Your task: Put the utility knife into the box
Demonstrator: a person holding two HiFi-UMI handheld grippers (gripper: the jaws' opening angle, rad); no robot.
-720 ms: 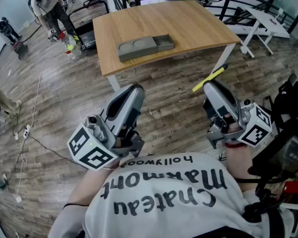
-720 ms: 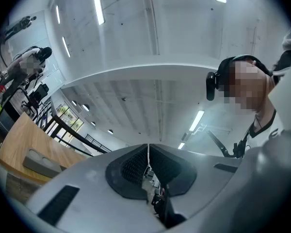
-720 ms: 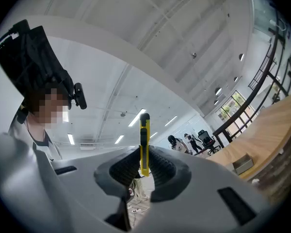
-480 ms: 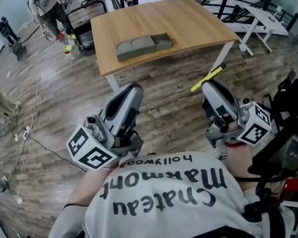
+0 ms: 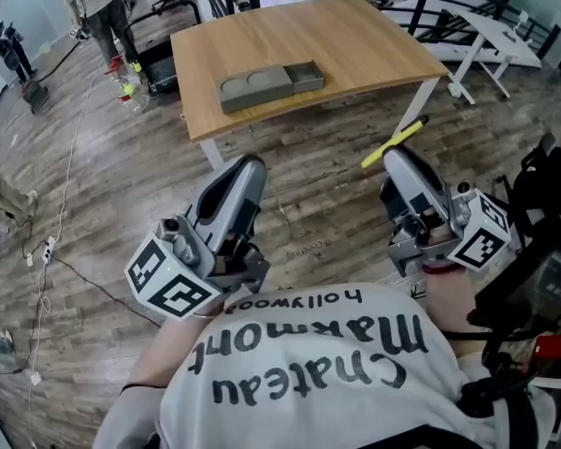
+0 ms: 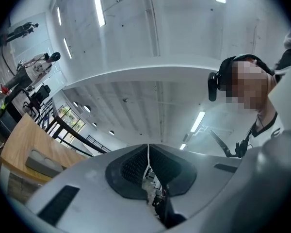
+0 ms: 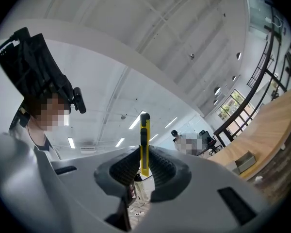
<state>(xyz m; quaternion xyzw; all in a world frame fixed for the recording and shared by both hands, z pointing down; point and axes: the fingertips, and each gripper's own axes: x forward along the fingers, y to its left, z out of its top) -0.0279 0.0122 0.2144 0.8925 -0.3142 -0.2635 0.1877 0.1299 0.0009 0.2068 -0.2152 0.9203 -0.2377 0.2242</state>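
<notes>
A grey box (image 5: 271, 84) with an open compartment at its right end lies on the wooden table (image 5: 355, 36), well ahead of both grippers. My right gripper (image 5: 395, 157) is shut on a yellow utility knife (image 5: 395, 143), which sticks out forward past the jaws. In the right gripper view the knife (image 7: 144, 142) stands upright between the ribbed pads, and the box (image 7: 245, 161) shows small at the right. My left gripper (image 5: 248, 164) hangs over the floor, shut with nothing in it; its pads (image 6: 136, 166) meet in the left gripper view.
Wood-plank floor lies between me and the table. A person (image 5: 98, 3) stands at the back left near bottles (image 5: 131, 87) on the floor. Cables (image 5: 51, 246) run along the left. A white table (image 5: 500, 40) and a black railing stand at the back right.
Both grippers have hardly moved and the knife stays held. The person at the back left has stepped further away.
</notes>
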